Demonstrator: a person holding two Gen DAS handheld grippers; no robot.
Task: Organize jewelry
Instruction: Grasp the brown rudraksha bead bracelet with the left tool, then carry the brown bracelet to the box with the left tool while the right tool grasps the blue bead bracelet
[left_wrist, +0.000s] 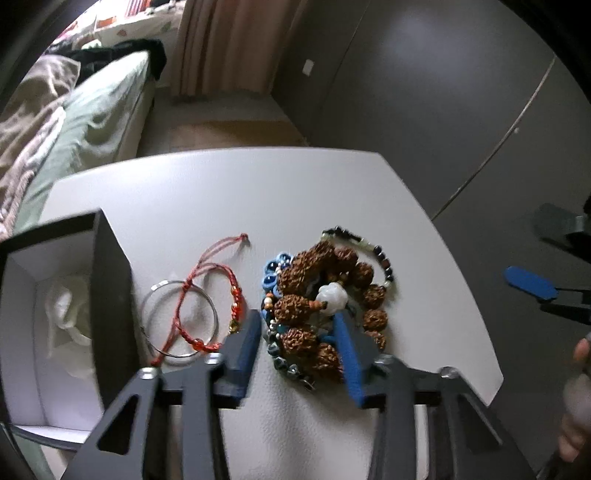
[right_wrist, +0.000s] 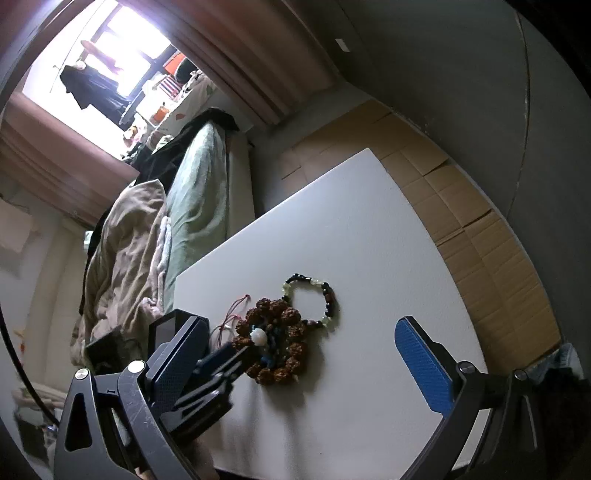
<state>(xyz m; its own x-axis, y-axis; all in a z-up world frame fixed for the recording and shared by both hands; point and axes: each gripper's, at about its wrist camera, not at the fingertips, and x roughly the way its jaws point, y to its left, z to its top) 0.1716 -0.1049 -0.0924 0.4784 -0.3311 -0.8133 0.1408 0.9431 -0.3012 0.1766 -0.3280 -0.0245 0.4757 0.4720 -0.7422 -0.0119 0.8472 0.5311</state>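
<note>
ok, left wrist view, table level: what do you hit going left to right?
Open box → silver bangle with the red cord bracelet lying across it → brown seed-bead pile, between the left gripper fingers → right gripper, off the table edge.

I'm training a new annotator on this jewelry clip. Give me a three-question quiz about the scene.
1. True or false: the left gripper is open, its fingers straddling part of the bead pile.
2. Which lies nearest the open box? A) brown seed bracelet B) silver hoop C) dark bead bracelet
3. Fill in: a red cord bracelet lies across the ____.

Key: 1 true; 2 B; 3 silver hoop. The right gripper is open too.
</note>
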